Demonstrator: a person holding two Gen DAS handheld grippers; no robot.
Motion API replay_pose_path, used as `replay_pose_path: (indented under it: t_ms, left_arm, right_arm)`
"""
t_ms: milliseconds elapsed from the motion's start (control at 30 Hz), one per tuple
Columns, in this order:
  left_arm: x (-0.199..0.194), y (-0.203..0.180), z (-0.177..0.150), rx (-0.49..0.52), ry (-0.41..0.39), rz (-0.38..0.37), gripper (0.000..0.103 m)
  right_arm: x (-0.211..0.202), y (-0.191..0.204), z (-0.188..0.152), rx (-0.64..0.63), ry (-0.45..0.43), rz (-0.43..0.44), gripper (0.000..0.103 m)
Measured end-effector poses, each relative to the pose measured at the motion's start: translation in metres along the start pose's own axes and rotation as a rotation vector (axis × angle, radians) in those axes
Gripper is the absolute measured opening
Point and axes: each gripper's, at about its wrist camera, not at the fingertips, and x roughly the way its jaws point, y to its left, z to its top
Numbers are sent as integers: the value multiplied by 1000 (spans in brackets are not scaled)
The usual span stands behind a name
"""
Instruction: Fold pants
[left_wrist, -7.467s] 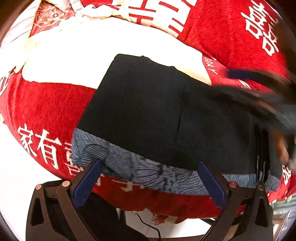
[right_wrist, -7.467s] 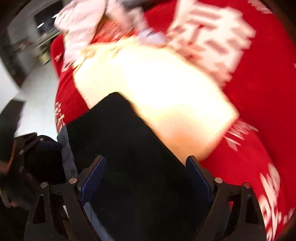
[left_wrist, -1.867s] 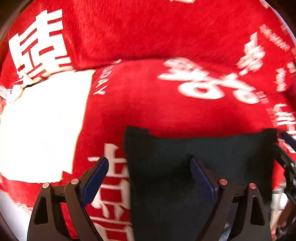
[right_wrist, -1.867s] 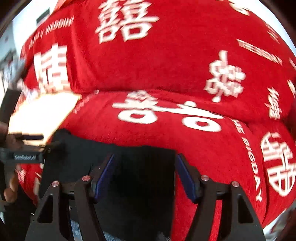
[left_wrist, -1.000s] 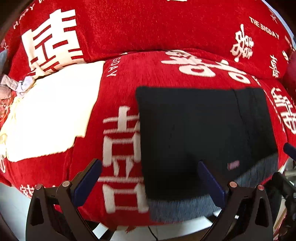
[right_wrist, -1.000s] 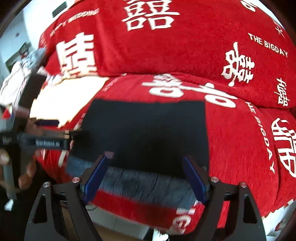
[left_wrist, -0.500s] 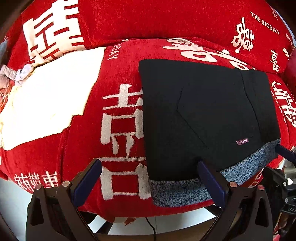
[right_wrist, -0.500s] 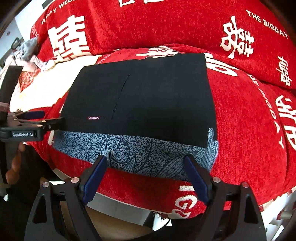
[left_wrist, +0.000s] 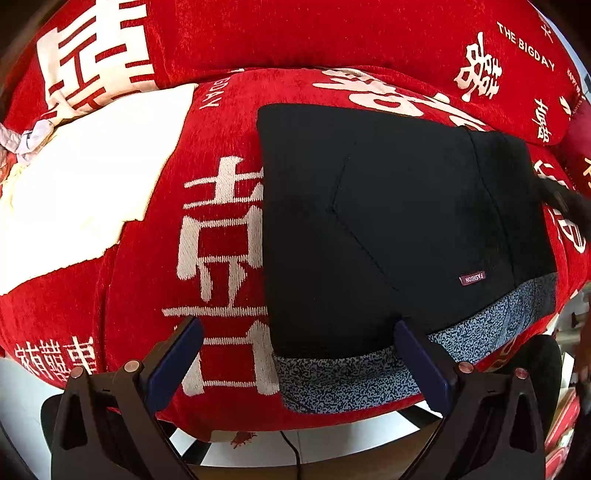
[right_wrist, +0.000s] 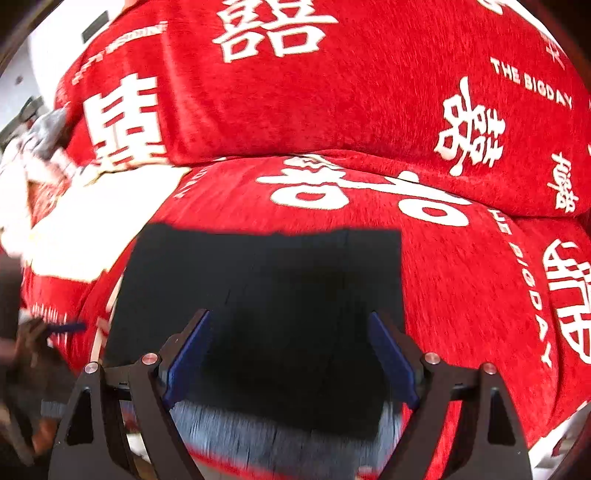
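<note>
The folded black pants (left_wrist: 388, 229) lie flat on the red sofa seat (left_wrist: 221, 236), a grey patterned layer (left_wrist: 351, 373) showing along the near edge. A small "FASHION" label (left_wrist: 472, 278) sits near the right side. My left gripper (left_wrist: 295, 363) is open and empty, held above the pants' near left corner. My right gripper (right_wrist: 290, 354) is open and empty, close over the near part of the pants (right_wrist: 266, 291). The right view is motion-blurred.
A cream cloth (left_wrist: 74, 177) lies on the seat to the left of the pants, also in the right wrist view (right_wrist: 92, 221). Red back cushions with white characters (right_wrist: 332, 85) rise behind. The sofa's front edge and pale floor (left_wrist: 295, 443) lie below.
The right gripper has moved forward and down over the pants, so they fill more of its view. The left gripper has hardly moved. Both stay open.
</note>
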Motion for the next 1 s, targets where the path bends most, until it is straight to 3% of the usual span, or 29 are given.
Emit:
replay_pose_path:
  t_ms: [100, 133, 200, 367, 467, 633, 800, 867, 900, 933, 967, 1000]
  left_arm:
    - [-1, -2, 1, 10, -5, 10, 103]
    - [-2, -2, 1, 10, -6, 9, 103]
    - [-4, -2, 3, 7, 1, -3, 103]
    - [-12, 17, 13, -46, -4, -128, 103]
    - [3, 19, 24, -47, 42, -182, 103]
    - [30, -1, 37, 14, 95, -261, 103]
    - [40, -4, 43, -9, 94, -299, 103]
    - [40, -4, 41, -22, 81, -302, 103]
    - [40, -5, 40, -16, 73, -296, 102]
    - [37, -7, 40, 1, 59, -293, 93]
    - [31, -11, 39, 27, 43, -302, 81]
    - [27, -13, 40, 41, 33, -304, 76]
  right_arm:
    - [30, -6, 18, -1, 45, -33, 88]
    - [47, -11, 20, 1, 109, -57, 91]
    - [60, -16, 21, 20, 158, -65, 93]
    - [7, -30, 3, 1, 56, -22, 95]
    - [-8, -65, -23, 56, 67, -43, 99]
    - [14, -107, -53, 236, 180, 137, 99]
    - [48, -89, -56, 246, 217, 302, 99]
    - [52, -72, -54, 183, 190, 273, 99]
    - [53, -63, -53, 156, 190, 252, 98]
    - [52, -57, -51, 142, 187, 227, 93]
    - [49, -54, -49, 138, 178, 232, 81]
    - [43, -53, -47, 139, 167, 239, 73]
